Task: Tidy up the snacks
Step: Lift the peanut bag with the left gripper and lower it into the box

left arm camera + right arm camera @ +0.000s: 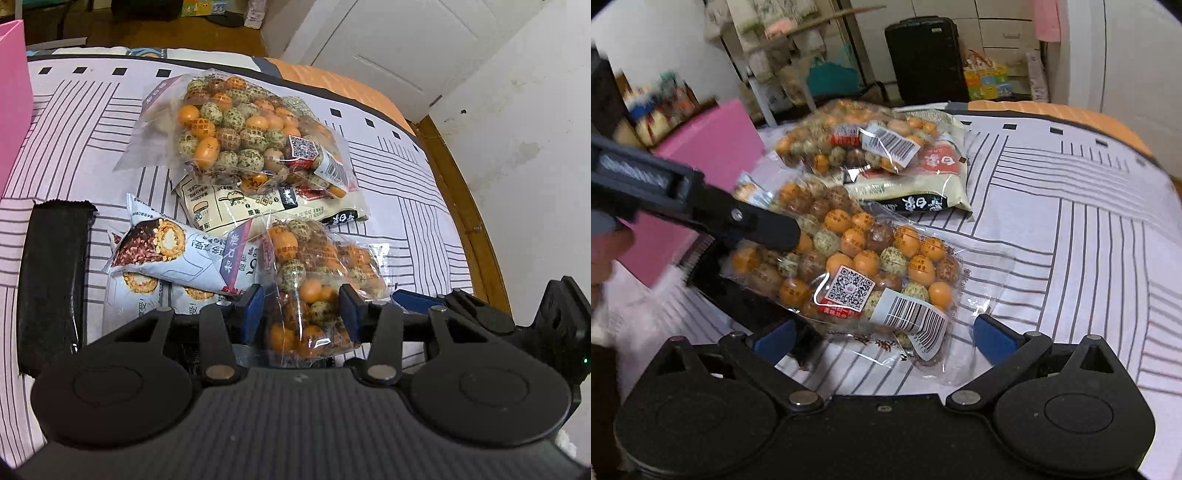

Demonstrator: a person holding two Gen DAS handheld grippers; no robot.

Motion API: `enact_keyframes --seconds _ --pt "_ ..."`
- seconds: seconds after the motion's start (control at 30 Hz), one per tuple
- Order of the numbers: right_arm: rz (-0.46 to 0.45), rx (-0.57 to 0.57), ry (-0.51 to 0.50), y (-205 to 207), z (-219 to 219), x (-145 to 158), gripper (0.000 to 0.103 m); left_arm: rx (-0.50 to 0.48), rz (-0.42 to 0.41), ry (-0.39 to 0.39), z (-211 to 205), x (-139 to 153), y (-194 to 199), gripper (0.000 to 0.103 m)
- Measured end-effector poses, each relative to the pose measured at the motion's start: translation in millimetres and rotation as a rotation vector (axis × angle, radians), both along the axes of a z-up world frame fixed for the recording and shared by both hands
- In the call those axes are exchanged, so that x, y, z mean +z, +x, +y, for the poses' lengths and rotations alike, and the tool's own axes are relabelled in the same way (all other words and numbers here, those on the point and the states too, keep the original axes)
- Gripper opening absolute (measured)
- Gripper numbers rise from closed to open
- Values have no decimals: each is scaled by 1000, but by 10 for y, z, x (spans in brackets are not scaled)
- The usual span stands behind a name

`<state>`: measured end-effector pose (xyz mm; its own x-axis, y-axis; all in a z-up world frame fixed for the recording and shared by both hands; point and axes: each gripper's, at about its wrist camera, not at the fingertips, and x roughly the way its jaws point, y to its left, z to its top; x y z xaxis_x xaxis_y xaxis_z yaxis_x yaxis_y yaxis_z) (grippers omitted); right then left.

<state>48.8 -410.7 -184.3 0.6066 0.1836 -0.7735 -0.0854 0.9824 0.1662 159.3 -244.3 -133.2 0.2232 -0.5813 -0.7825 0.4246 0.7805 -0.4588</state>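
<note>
My left gripper [302,310] is shut on a clear bag of orange and speckled snack balls [314,280], holding it above the bed. The same bag [864,266] fills the middle of the right wrist view, with the left gripper's black arm [701,206] reaching in from the left. My right gripper [882,338] is open, its blue pads on either side of the bag's near end. A second bag of balls [236,125] lies further back on a cream packet [258,206]. Blue-white cake-roll packets [173,251] lie to the left.
A black packet [51,280] lies at the left on the striped bedsheet [406,206]. A pink box [713,147] stands at the bed's left side. A wooden bed edge [458,199] and white wall run along the right. A black suitcase [923,59] stands beyond the bed.
</note>
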Motion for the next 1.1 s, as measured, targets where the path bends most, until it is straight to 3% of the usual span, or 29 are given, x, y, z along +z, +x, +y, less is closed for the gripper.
enact_keyframes --seconds 0.1,0.43,0.53,0.63,0.87,1.1 --pt "-47 -47 -88 -51 157 -58 103 -1 -22 12 -28 13 -35 43" --pt "-101 -62 1 -241 200 114 101 -32 -199 34 -95 41 -326 48" --pt "-78 -55 -89 -261 342 137 100 -83 -228 31 -84 136 -425 47" --pt "-46 -80 -26 -290 329 169 100 -122 -207 37 -66 188 -461 47" --pt "-35 -110 -55 -430 550 212 96 -124 -145 -9 127 277 -516 47" --pt "-55 -111 -72 -570 746 319 91 -142 -147 15 258 422 -662 47"
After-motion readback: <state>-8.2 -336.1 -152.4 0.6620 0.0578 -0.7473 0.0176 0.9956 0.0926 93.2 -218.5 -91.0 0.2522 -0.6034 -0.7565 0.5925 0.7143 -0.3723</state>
